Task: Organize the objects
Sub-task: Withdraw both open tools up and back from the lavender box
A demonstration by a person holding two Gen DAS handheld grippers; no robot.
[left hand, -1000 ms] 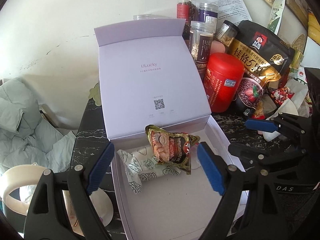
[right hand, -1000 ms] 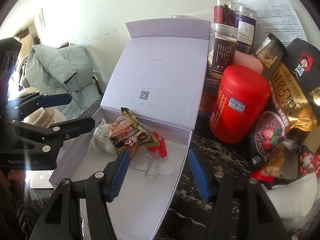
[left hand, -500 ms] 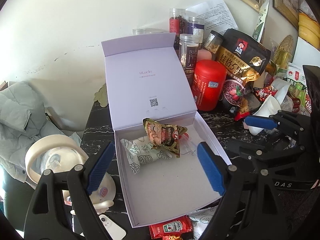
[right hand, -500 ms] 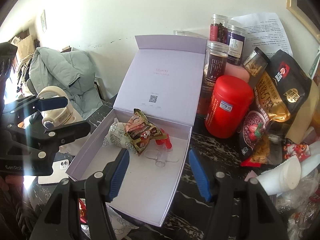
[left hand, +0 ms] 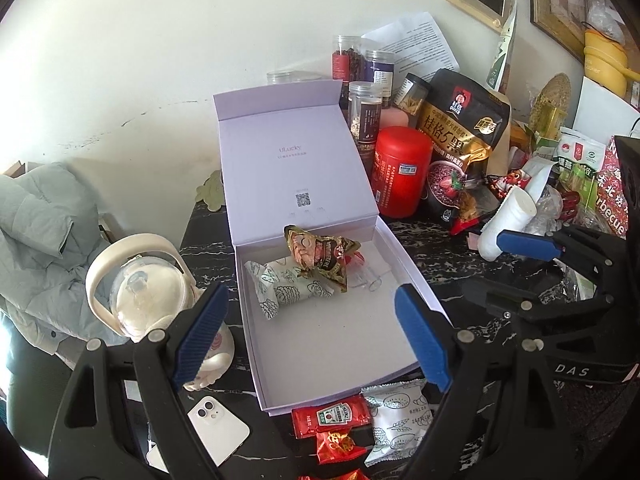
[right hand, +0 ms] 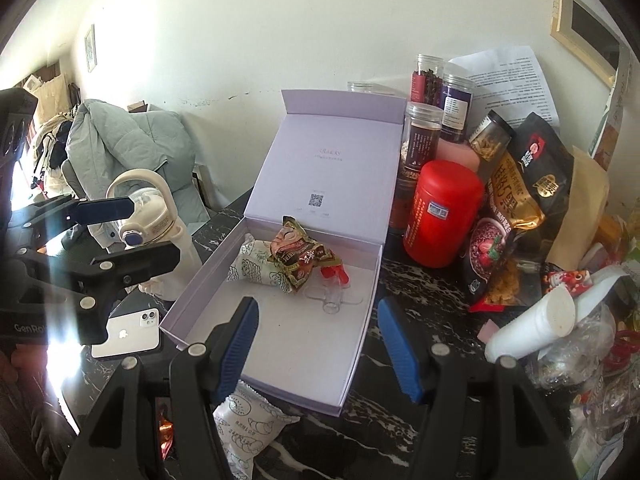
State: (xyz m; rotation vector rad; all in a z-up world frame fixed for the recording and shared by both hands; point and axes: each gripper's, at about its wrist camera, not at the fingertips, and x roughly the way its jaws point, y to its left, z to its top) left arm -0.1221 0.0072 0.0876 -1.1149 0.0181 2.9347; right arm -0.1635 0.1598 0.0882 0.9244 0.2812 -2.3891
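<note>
Both hand-held grippers, left [left hand: 310, 334] and right [right hand: 316, 344], hang spread and empty above the dark marbled desk [left hand: 452, 256]. We judge the next pick should come from the loose packets before the open lilac box [left hand: 332, 340]: white snack packet [left hand: 396, 420] first, then ketchup sachet [left hand: 332, 416], laid beside the wrapped snacks inside.

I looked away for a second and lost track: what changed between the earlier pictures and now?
Both open grippers, left and right, drew back from the lavender gift box, empty, bringing the ketchup sachet and white phone into view. The snack packets inside stayed put.
</note>
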